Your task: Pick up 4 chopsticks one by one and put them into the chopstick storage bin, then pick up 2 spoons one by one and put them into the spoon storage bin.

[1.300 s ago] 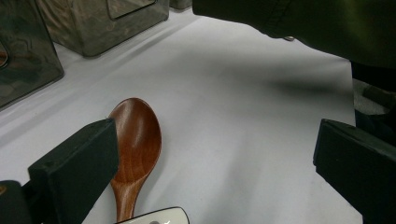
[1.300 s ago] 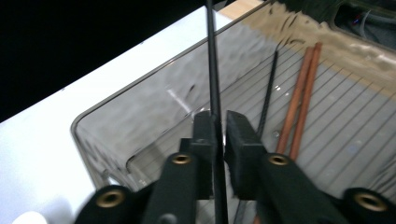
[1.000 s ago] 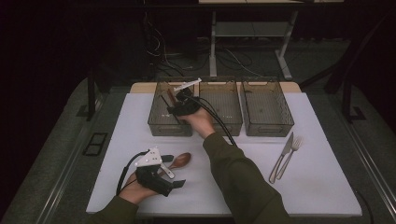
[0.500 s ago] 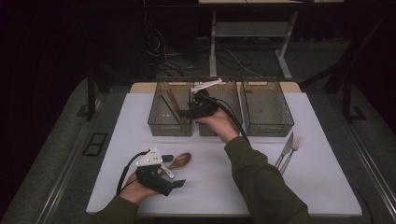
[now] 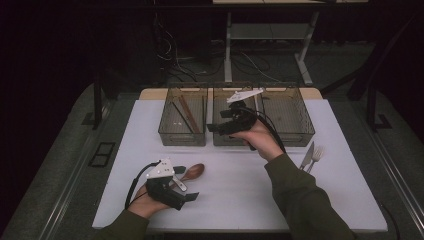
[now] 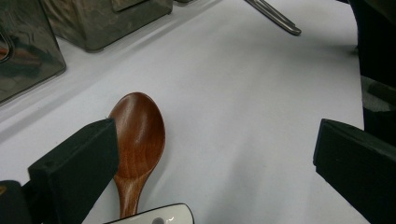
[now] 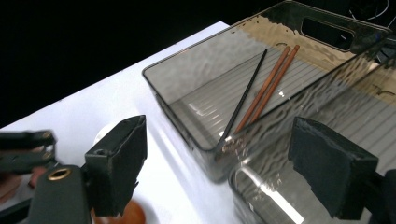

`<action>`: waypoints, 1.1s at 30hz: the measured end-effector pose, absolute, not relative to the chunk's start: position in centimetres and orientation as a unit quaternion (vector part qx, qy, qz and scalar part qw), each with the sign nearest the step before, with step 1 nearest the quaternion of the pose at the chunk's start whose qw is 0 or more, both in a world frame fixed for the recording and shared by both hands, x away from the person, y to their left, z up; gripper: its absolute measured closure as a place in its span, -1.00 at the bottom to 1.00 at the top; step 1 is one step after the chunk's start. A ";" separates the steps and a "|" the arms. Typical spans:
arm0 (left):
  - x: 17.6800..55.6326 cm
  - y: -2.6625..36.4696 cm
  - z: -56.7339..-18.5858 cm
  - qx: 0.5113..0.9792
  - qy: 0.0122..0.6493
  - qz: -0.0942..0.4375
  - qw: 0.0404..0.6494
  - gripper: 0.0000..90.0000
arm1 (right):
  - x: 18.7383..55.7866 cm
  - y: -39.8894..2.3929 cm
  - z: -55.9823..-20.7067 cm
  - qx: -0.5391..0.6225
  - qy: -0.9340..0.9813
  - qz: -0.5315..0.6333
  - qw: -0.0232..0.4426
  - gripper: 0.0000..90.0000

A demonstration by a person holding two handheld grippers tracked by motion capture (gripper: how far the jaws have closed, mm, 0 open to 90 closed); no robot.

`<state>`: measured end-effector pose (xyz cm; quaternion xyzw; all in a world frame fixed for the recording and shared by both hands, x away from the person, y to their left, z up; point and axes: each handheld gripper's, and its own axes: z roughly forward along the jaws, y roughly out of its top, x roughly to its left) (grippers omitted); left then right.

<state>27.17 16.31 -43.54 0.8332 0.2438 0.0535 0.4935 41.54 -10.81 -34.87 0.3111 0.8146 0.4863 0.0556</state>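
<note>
Jaws of your right gripper (image 5: 218,121) have just been opening; they stand spread wide with nothing between them, above the three smoky clear plastic bins (image 5: 183,136). Your left gripper (image 5: 186,184) gapes empty beside one brown wooden spoon (image 5: 193,172) lying on the white tabletop (image 5: 235,185). Three chopsticks (image 7: 266,87) lie in the left bin.

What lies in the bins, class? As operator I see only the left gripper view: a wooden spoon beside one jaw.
Observer: The left bin holds chopsticks, two brown and one black.
Operator: Where is the right gripper?
Observer: The right gripper hovers over the middle bin; its jaws have just been opening, with nothing between them.
</note>
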 end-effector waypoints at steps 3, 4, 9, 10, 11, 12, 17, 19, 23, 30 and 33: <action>27.2 16.3 -43.5 0.833 0.244 0.054 0.493 -1.00 | 40.7 -12.0 -34.7 0.308 0.812 0.492 0.060 -0.57; 27.1 16.3 -43.5 0.834 0.244 0.054 0.493 -1.00 | 40.4 -12.4 -34.7 0.308 0.811 0.494 0.061 -0.57; 27.1 16.3 -43.5 0.834 0.244 0.056 0.492 -1.00 | 38.9 -14.5 -35.1 0.308 0.810 0.494 0.065 -0.58; 27.1 16.3 -43.5 0.834 0.245 0.056 0.492 -1.00 | 38.6 -15.0 -35.2 0.311 0.811 0.492 0.064 -0.58; 27.1 16.3 -43.5 0.833 0.246 0.056 0.492 -1.00 | 38.3 -15.5 -35.4 0.312 0.811 0.491 0.064 -0.58; 27.1 16.3 -43.6 0.833 0.247 0.055 0.492 -1.00 | 38.0 -16.0 -35.6 0.315 0.811 0.489 0.064 -0.58; 27.2 16.5 -43.6 0.833 0.251 0.056 0.491 -1.00 | 36.4 -18.6 -36.7 0.327 0.810 0.483 0.056 -0.63; 27.2 16.5 -43.6 0.832 0.253 0.057 0.490 -1.00 | 35.7 -19.7 -37.3 0.331 0.807 0.485 0.056 -0.63; 27.2 16.5 -43.6 0.833 0.254 0.056 0.487 -1.00 | 34.5 -21.6 -38.2 0.343 0.804 0.482 0.064 -0.63; 27.2 16.7 -43.5 0.833 0.255 0.057 0.488 -1.00 | 32.3 -24.7 -39.7 0.361 0.792 0.485 0.086 -0.63; 27.2 16.7 -43.5 0.834 0.256 0.059 0.486 -1.00 | 31.2 -25.8 -40.2 0.362 0.791 0.483 0.102 -0.63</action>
